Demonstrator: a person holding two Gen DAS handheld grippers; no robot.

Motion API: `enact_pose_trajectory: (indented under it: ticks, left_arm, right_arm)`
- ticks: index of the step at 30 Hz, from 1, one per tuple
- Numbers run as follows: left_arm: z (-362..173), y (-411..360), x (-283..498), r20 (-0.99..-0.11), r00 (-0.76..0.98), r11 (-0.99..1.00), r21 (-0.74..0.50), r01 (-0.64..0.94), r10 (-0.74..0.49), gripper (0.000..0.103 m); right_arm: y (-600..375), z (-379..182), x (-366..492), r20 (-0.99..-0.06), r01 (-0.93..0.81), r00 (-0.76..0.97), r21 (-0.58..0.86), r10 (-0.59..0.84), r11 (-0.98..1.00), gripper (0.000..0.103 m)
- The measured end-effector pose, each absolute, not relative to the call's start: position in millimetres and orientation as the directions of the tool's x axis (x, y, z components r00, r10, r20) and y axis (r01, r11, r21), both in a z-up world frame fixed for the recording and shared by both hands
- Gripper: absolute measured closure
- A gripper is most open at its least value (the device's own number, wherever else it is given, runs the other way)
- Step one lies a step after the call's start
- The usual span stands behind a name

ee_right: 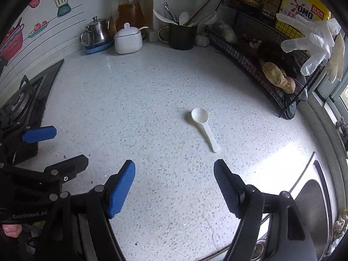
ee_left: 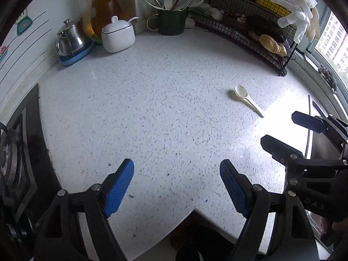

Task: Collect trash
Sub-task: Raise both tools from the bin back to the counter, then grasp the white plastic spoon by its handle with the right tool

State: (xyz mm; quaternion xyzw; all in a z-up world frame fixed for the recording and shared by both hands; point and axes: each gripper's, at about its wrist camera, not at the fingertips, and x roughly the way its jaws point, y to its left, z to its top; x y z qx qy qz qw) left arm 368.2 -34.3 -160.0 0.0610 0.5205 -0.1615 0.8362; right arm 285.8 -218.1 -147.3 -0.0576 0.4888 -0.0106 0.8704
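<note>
speckled white countertop [ee_left: 165, 100], sticker-decorated wall [ee_right: 43, 21], bright window [ee_left: 335, 41], gas stove [ee_left: 15, 163], sink [ee_right: 313, 198]

the left claw [ee_left: 176, 187] has black triangular cut-out arms with round silver pivot screws and ribbed bright-blue pads [ee_left: 118, 188]. the right claw [ee_right: 174, 190] matches in build, one pad blue, the other a darker textured navy. white lettering marks the black housings: "genrobot.ai" on one, "das" on the other.
</note>
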Motion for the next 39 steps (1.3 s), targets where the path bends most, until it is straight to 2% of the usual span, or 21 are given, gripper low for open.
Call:
enact_pose_trajectory:
  ticks: [12, 23, 38, 39]
  left_arm:
    - [-181.8, -85.2, 433.1, -0.916, 0.354, 0.936, -0.061, 0.345, -0.19, 0.024]
    - [-205.9, -113.3, 461.1, -0.936, 0.31, 0.934, -0.048, 0.355, -0.166, 0.023]
    - [-212.8, -121.8, 475.0, -0.948, 0.29, 0.935, -0.021, 0.353, -0.131, 0.015]
    - [-213.0, -121.2, 474.8, -0.948, 0.291, 0.935, -0.021, 0.353, -0.131, 0.015]
  right_arm:
    - [-264.0, -162.8, 344.2, -0.881, -0.033, 0.47, -0.077, -0.052, 0.996, 0.03]
    - [-283.0, -184.7, 371.2, -0.908, -0.043, 0.418, -0.047, -0.025, 0.998, 0.03]
    - [-280.3, -194.2, 393.3, -0.918, -0.079, 0.396, -0.007, 0.025, 0.997, 0.031]
    - [-278.4, -194.8, 392.3, -0.916, -0.083, 0.399, -0.006, 0.028, 0.997, 0.034]
